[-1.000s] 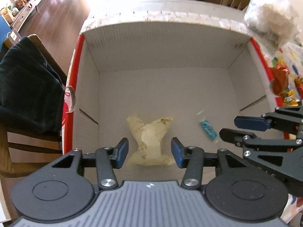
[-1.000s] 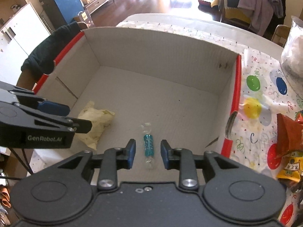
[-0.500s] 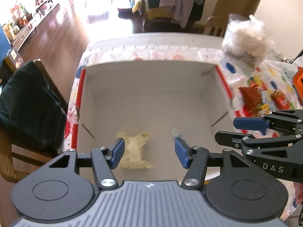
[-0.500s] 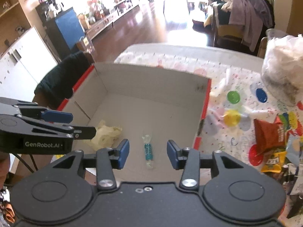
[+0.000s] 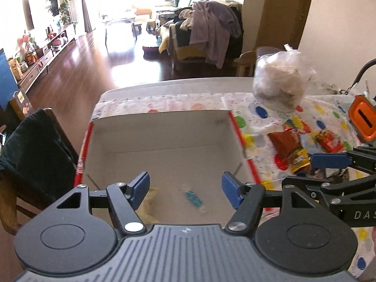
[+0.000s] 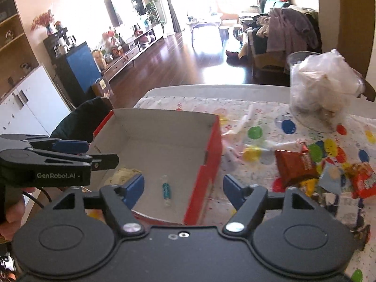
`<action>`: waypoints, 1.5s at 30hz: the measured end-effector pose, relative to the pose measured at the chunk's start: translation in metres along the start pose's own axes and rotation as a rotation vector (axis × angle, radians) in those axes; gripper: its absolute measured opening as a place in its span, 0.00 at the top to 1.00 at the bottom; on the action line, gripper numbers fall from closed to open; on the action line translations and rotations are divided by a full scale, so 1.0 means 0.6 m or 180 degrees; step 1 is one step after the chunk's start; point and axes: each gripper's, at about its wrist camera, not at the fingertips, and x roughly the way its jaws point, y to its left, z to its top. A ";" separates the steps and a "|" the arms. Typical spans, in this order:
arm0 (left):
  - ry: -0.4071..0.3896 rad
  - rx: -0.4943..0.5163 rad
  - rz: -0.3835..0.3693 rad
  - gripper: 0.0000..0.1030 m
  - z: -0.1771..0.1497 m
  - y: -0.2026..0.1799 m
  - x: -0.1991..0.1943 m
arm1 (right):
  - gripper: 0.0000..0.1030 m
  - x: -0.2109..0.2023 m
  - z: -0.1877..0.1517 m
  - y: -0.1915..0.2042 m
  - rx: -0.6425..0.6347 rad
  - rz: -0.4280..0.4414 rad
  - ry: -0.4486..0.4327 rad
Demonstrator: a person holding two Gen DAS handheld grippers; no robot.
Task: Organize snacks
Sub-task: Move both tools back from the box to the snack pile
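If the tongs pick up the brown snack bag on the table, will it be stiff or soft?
The brown snack bag looks creased, so probably soft and crushable. It seems thin, likely light. Its shiny film may slip between the pads.

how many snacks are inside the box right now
2: a pale yellow packet at the box's left side, and a small teal candy right of it. Fingers hide part of the floor.
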 end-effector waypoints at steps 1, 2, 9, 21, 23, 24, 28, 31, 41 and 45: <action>-0.0027 0.0003 -0.0014 0.30 -0.002 -0.009 -0.004 | 0.24 -0.007 -0.005 -0.009 0.0007 -0.0021 -0.0023; -0.0057 0.0004 -0.0028 0.28 -0.003 -0.018 -0.007 | 0.22 -0.013 -0.009 -0.017 0.0013 -0.0030 -0.0039; -0.0197 0.0058 -0.0171 0.22 -0.012 -0.092 -0.015 | 0.11 -0.057 -0.040 -0.085 0.0119 -0.0125 -0.0136; -0.0385 0.0166 -0.0494 0.14 -0.021 -0.228 -0.004 | 0.00 -0.127 -0.100 -0.200 0.0146 -0.0312 -0.0372; -0.0374 0.0218 -0.0535 0.12 -0.021 -0.254 0.008 | 0.00 -0.132 -0.110 -0.222 0.0125 -0.0408 -0.0373; -0.0366 0.0234 -0.0542 0.12 -0.021 -0.267 0.015 | 0.00 -0.135 -0.116 -0.234 0.0106 -0.0453 -0.0371; -0.0258 0.0302 -0.0592 0.12 -0.017 -0.312 0.048 | 0.00 -0.134 -0.140 -0.281 0.0003 -0.0682 -0.0299; -0.0134 0.0335 -0.0601 0.12 -0.011 -0.338 0.080 | 0.00 -0.130 -0.157 -0.313 -0.0098 -0.0786 -0.0265; 0.0209 0.0217 -0.0308 0.12 0.016 -0.376 0.188 | 0.00 -0.082 -0.201 -0.397 -0.0003 -0.0835 0.0041; 0.0481 0.0078 -0.0432 0.12 0.031 -0.377 0.232 | 0.00 -0.062 -0.209 -0.419 0.0024 -0.0772 0.0123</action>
